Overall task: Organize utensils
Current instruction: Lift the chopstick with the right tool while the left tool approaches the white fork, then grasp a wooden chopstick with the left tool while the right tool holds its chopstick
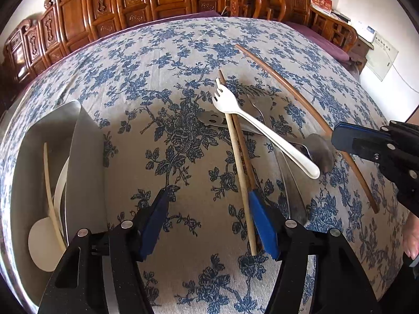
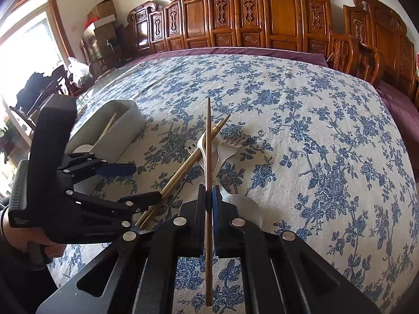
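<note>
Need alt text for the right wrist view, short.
The right gripper is shut on a dark brown chopstick above a blue floral tablecloth. Beyond lie pale chopsticks and a metal fork; the open left gripper hovers near a white bin.

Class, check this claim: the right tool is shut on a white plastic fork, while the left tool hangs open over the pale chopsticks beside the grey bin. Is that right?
Not quite. The right tool is shut on a dark brown wooden chopstick, as the right wrist view shows; the white plastic fork lies loose in the pile. The rest stands: the left tool is open over the pale chopsticks, beside the grey bin.
</note>
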Tool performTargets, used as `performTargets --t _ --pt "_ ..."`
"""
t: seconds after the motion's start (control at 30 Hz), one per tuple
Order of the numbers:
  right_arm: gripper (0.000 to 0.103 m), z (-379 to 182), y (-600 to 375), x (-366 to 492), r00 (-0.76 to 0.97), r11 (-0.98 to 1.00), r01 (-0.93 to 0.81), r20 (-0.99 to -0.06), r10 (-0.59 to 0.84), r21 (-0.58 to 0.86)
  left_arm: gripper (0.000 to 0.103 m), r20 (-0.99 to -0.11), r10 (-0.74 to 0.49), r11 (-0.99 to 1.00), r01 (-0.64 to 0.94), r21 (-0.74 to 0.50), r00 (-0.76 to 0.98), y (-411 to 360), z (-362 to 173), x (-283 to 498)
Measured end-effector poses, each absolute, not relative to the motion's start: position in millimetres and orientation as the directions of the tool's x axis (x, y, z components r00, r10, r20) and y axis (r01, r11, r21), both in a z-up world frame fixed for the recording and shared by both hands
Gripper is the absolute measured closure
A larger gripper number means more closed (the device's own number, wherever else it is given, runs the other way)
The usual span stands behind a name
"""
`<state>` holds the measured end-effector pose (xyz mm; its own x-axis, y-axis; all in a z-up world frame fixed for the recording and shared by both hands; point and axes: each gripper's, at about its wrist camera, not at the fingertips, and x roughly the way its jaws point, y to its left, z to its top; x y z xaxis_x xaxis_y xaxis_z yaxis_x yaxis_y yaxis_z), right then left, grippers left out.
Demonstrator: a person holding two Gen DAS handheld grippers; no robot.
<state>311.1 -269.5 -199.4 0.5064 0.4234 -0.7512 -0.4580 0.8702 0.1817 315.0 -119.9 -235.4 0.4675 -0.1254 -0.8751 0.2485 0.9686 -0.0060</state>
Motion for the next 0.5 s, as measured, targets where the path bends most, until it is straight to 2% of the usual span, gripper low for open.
performTargets --t 0.2,0.4,0.47,0.5 --pt "0.097 -197.0 -268.6 310.4 0.507 0.868 -0.462 -0.748 0.428 0.183 0.051 -0.876 -0.073 0.966 0.252 0.056 0.476 -128.3 -235.6 324.6" --pt "0.097 -197.2 -270.6 311.4 0.509 0.872 -0.452 -0.749 0.425 0.187 0.079 -0.878 -0.073 0.959 0.275 0.068 0.472 -138.8 -233.4 330.2" --pt "0.097 -197.0 -270.9 311.7 0.51 0.875 -0.447 -0.75 0.422 0.189 0.098 -0.881 -0.075 0.958 0.278 0.065 0.466 -140.0 -233.1 331.0" --pt "0.097 -197.0 -270.4 311.4 0.51 0.875 -0.446 -0.75 0.421 0.188 0.098 -0.883 -0.073 0.959 0.276 0.065 0.463 -139.8 -233.1 331.7"
